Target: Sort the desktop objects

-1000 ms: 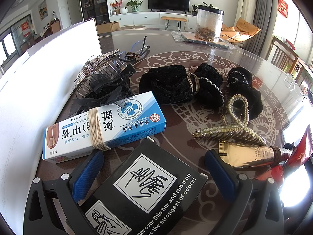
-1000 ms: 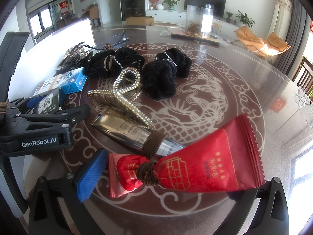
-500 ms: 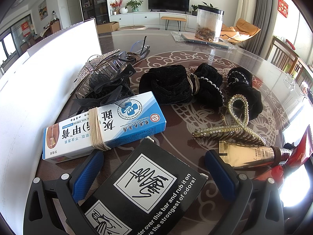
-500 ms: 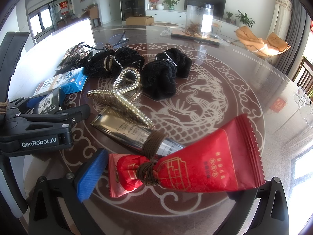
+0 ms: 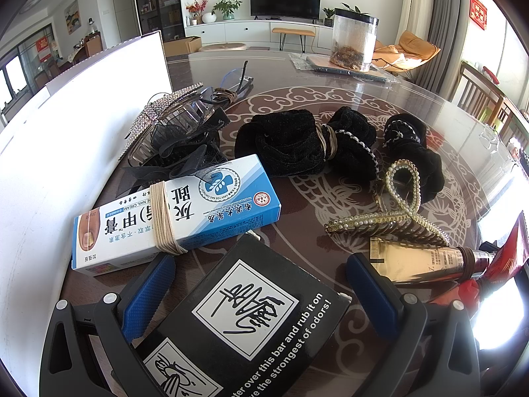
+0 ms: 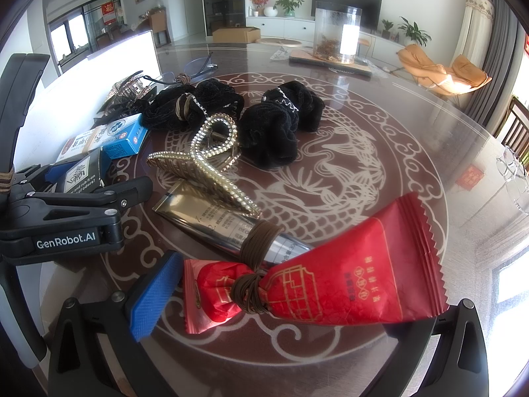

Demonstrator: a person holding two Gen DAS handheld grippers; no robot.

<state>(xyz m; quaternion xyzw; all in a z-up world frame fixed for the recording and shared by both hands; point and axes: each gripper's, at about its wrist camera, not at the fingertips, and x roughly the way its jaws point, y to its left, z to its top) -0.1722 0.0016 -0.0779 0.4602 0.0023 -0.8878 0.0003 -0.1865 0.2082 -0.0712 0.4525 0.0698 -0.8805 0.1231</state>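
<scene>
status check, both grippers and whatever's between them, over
Left gripper open, straddling the black box. Right gripper open around the red packet. Gold tube tied to the packet by a brown band, pearl claw clip resting on tube.

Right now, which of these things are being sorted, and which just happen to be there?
Being sorted: black box, blue carton, red packet, gold tube, pearl hair clip, black scrunchies.
Just lying about: clear jar, white board, television.
</scene>
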